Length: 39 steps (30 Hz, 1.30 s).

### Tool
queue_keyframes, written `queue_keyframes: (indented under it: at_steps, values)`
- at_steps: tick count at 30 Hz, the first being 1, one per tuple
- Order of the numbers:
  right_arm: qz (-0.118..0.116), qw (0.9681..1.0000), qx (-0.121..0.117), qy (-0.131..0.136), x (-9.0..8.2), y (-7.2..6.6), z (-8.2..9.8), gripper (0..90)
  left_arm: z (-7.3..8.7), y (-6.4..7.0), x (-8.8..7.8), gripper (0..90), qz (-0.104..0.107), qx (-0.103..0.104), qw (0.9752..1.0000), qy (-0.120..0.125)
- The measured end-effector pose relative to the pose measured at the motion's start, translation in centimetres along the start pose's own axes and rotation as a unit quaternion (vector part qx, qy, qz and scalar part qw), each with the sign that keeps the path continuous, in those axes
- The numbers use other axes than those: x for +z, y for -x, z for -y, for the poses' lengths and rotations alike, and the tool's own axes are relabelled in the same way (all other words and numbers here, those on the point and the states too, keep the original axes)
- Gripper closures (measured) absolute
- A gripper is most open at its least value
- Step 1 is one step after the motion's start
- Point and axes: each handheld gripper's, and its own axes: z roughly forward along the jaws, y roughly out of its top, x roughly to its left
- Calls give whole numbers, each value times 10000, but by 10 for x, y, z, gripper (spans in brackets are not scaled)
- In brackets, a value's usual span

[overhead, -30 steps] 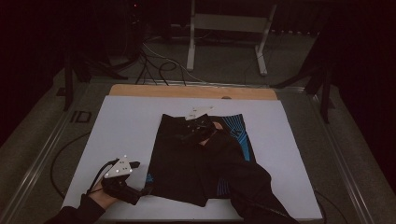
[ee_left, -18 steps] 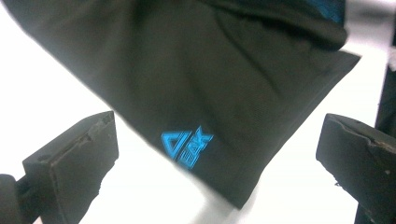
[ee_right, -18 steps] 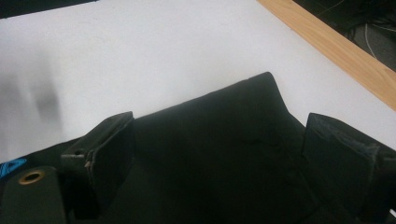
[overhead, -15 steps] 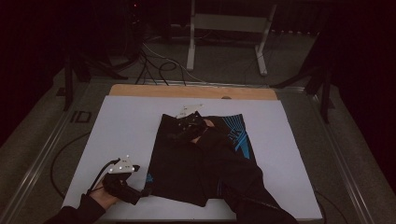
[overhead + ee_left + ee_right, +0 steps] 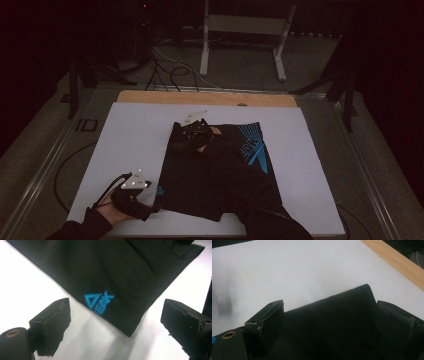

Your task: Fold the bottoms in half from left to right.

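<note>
A pair of black shorts (image 5: 220, 175) with blue print lies flat on the white table cover (image 5: 130, 135). My left gripper (image 5: 151, 204) sits at the near left corner of the shorts. In the left gripper view its jaws (image 5: 112, 322) stand wide open on either side of that corner, which bears a blue logo (image 5: 98, 302). My right gripper (image 5: 182, 132) is at the far left corner of the shorts. In the right gripper view it (image 5: 329, 322) is open, with the black fabric corner (image 5: 352, 302) lying between its jaws.
A wooden strip (image 5: 205, 98) runs along the table's far edge. Beyond it, a metal stand (image 5: 240, 30) and cables (image 5: 170, 70) are on the floor. White cover lies bare to the left and right of the shorts.
My right gripper has slid left along the shorts' far edge to the far left corner. My left gripper has shifted slightly toward the near edge.
</note>
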Motion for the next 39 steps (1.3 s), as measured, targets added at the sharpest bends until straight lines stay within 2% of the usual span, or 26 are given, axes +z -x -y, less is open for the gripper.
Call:
queue_keyframes:
  at_steps: [2,8,16,18,24,27,28,31,33,39]
  values:
    - [3,10000,24,-30,5,0,-2,99,2,0,3,158,112,73,9998,-143]
    - [6,10000,32,-80,12,1,-4,99,2,-1,5,302,245,134,9994,-227]
    - [-36,9999,74,-137,20,1,-4,99,1,3,14,425,158,228,9986,-450]
    - [-42,9999,65,-126,22,1,-5,99,0,4,15,427,130,236,9986,-457]
    - [-53,9998,89,-145,25,1,-5,99,-2,8,17,493,-96,396,9977,-538]
    - [-66,9998,97,-150,27,1,-5,99,-4,7,17,569,-119,357,9979,-522]
    - [-80,9998,92,-154,28,1,-5,99,-4,6,18,623,-132,262,9983,-495]
    - [-90,9998,115,-121,30,1,-4,99,-5,4,18,733,-81,174,9988,-442]
    - [-69,9998,93,-150,31,1,-4,99,-6,5,18,785,-64,179,9989,-422]
    - [-100,9997,116,-177,35,3,-4,99,-9,8,16,841,-77,175,9991,-372]
